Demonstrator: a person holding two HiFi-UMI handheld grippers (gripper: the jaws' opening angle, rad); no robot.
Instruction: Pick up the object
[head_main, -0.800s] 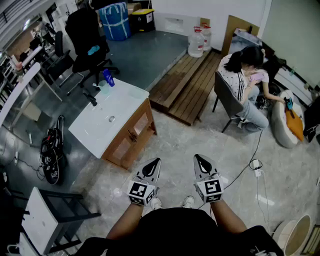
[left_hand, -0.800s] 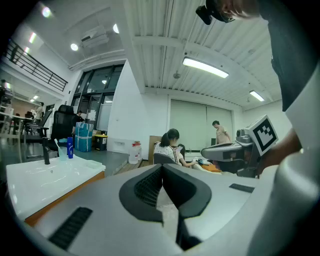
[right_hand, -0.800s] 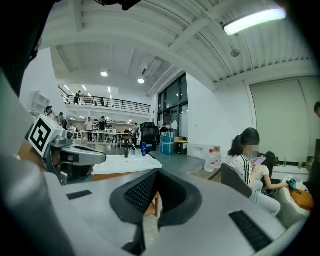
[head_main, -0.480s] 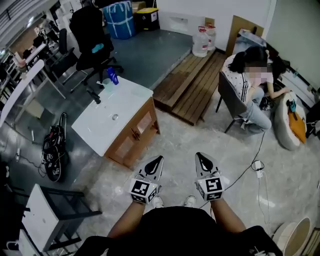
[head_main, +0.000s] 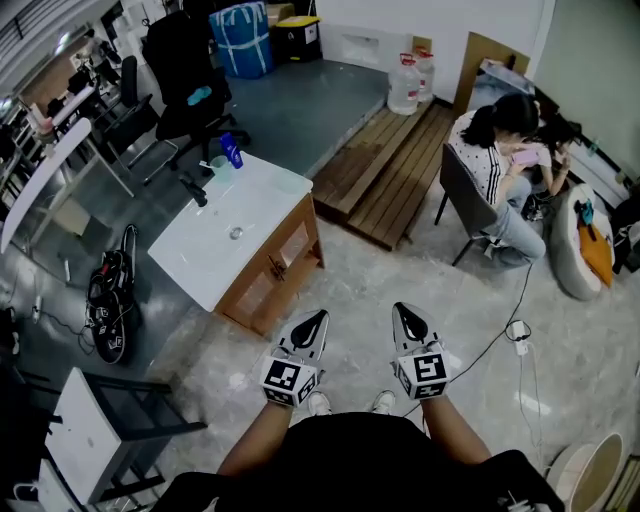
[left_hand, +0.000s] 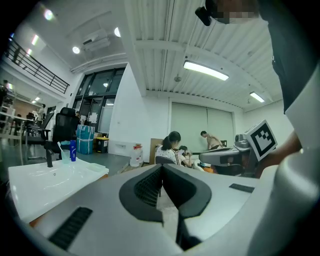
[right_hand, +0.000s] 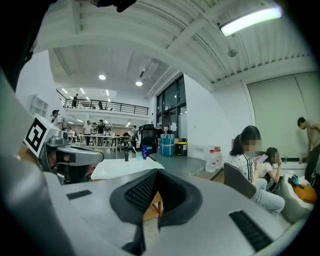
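Close in at the person's waist, the left gripper and the right gripper are held side by side, pointing forward over the pale floor, just above the toes of a pair of white shoes. Both claws are pinched fully together, tip against tip, and neither has hold of anything. Ahead and to the left stands a wooden cabinet with a white washbasin top, well apart from both grippers. A black tap rises at its far end. Near the tap, at the far corner, a clear cup and a blue bottle stand upright. Which of these is the object to pick up I cannot tell. Off to the right a seated person bends forward on a dark chair. Further back lie a low wooden platform and a black office chair, with two water jugs near the far wall
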